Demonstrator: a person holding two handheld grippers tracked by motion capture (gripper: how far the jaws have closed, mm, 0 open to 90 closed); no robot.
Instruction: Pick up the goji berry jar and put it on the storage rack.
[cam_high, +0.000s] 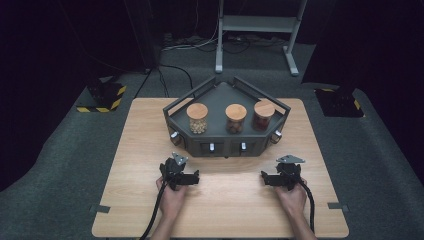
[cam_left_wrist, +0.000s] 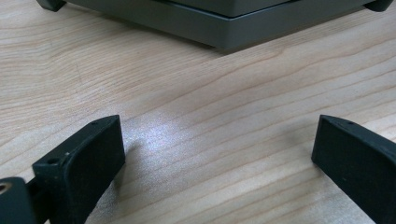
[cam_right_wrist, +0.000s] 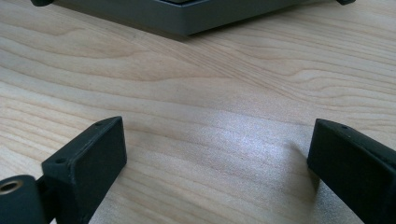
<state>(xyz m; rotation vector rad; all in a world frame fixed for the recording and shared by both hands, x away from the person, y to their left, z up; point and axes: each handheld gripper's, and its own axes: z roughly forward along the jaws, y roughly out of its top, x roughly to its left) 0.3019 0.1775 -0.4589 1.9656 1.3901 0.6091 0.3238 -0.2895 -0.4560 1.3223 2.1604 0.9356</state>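
A dark grey angular tray stand (cam_high: 227, 145) with small drawers in its front sits at the back middle of the wooden table (cam_high: 150, 130). On it stand three glass jars with wooden lids: left jar (cam_high: 197, 118), middle jar (cam_high: 235, 118), right jar (cam_high: 263, 114). My left gripper (cam_high: 176, 162) rests low on the table in front of the stand's left part, jaws wide apart over bare wood (cam_left_wrist: 215, 140). Off to the right, my right gripper (cam_high: 286, 165) sits in front of the stand's right part, also open with nothing between its jaws (cam_right_wrist: 215, 144). The stand's base edge (cam_left_wrist: 219, 28) lies just ahead.
Past the table's far edge, grey metal frame legs (cam_high: 255, 30) stand on the dark carpet. Yellow-black striped floor blocks (cam_high: 102, 97) lie at the back left and back right. Cables trail from both grippers toward the table's front edge.
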